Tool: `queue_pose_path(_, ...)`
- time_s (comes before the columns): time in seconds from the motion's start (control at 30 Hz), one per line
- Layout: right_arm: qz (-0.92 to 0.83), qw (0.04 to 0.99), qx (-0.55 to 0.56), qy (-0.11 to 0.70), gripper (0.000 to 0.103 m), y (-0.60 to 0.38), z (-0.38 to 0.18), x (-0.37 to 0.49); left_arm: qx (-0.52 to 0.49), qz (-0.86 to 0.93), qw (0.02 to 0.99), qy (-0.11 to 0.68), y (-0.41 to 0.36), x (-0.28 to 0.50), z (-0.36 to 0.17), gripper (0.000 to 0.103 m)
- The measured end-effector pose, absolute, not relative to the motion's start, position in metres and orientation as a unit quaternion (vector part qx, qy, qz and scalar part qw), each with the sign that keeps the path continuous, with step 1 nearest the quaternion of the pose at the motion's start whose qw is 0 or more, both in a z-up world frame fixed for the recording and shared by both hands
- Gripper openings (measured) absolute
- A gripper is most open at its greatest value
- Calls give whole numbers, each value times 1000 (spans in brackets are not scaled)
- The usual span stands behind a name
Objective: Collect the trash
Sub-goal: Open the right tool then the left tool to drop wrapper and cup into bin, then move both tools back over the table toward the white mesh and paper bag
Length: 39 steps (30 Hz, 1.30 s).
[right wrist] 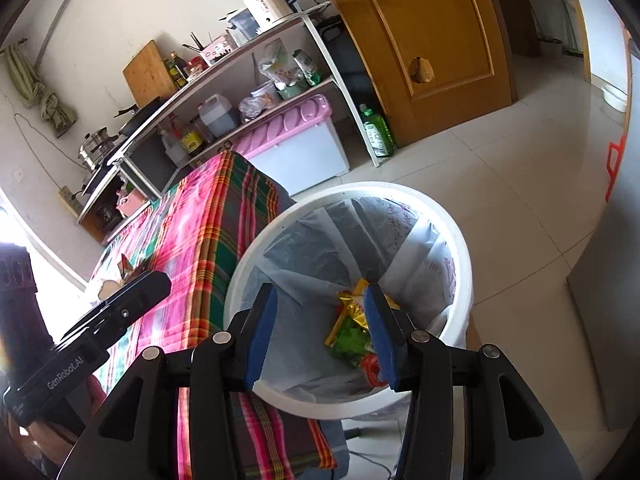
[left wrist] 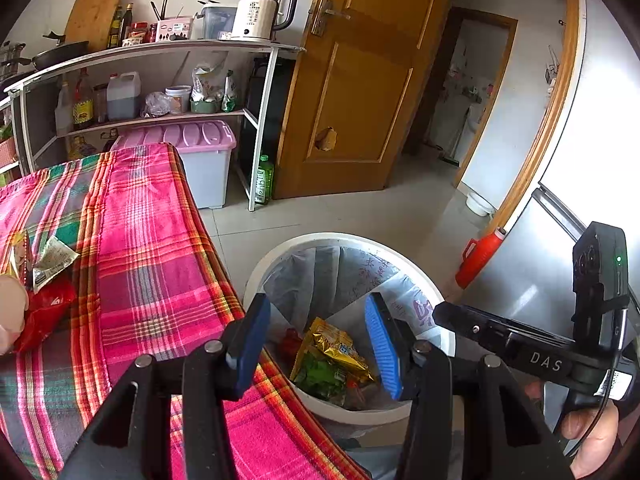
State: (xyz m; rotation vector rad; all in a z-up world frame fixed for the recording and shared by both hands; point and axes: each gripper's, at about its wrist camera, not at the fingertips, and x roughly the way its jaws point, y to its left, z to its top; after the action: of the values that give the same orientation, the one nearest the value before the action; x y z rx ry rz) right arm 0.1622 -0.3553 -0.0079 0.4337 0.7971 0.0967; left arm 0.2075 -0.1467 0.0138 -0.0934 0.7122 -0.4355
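Trash bin point(left wrist: 434, 346), white w/ a pale plastic liner, stands on the tiled floor right beside the counter point(left wrist: 160, 264), which wears a pink/green plaid cloth. Both claws hang over the bin's mouth. Left claw point(left wrist: 318, 346) has its blue pads spread wide apart, nothing between them; directly below sits a gold-and-green snack wrapper point(left wrist: 334, 356) at the bottom of the liner, w/ a bit of red packaging point(left wrist: 290, 340) next to it. Right claw point(right wrist: 320, 334) is also spread open & empty, the same gold wrapper point(right wrist: 350, 322) showing between and under its pads.

More trash lies on the counter at the far left of the left wrist view: a torn silver/green sachet point(left wrist: 54, 260) and a red wrapper point(left wrist: 46, 308) touching it, well apart from the bin.

Behind: white metal shelf point(left wrist: 160, 46) w/ an electric kettle point(left wrist: 262, 12), oil bottles, a pan; pink-lidded storage box point(left wrist: 200, 160) beneath; wooden door point(left wrist: 360, 92) ajar; green bottle point(left wrist: 264, 180) on the floor by the shelf leg
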Motion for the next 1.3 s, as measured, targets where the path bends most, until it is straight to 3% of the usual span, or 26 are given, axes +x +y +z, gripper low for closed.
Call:
queue_pose_path(0.47, 93, 918, 169, 348, 46, -310, 25, 139, -48, -149, 941, 301, -94, 166, 37, 52)
queue_pose_path(0.83, 139, 922, 120, 342, 46, -261, 30, 131, -67, -107, 954, 273, -45, 134, 39, 65)
queue_pose_path(1.3, 195, 906, 87, 365, 46, -210, 24, 134, -87, -21, 956, 278, 25, 111, 20, 66)
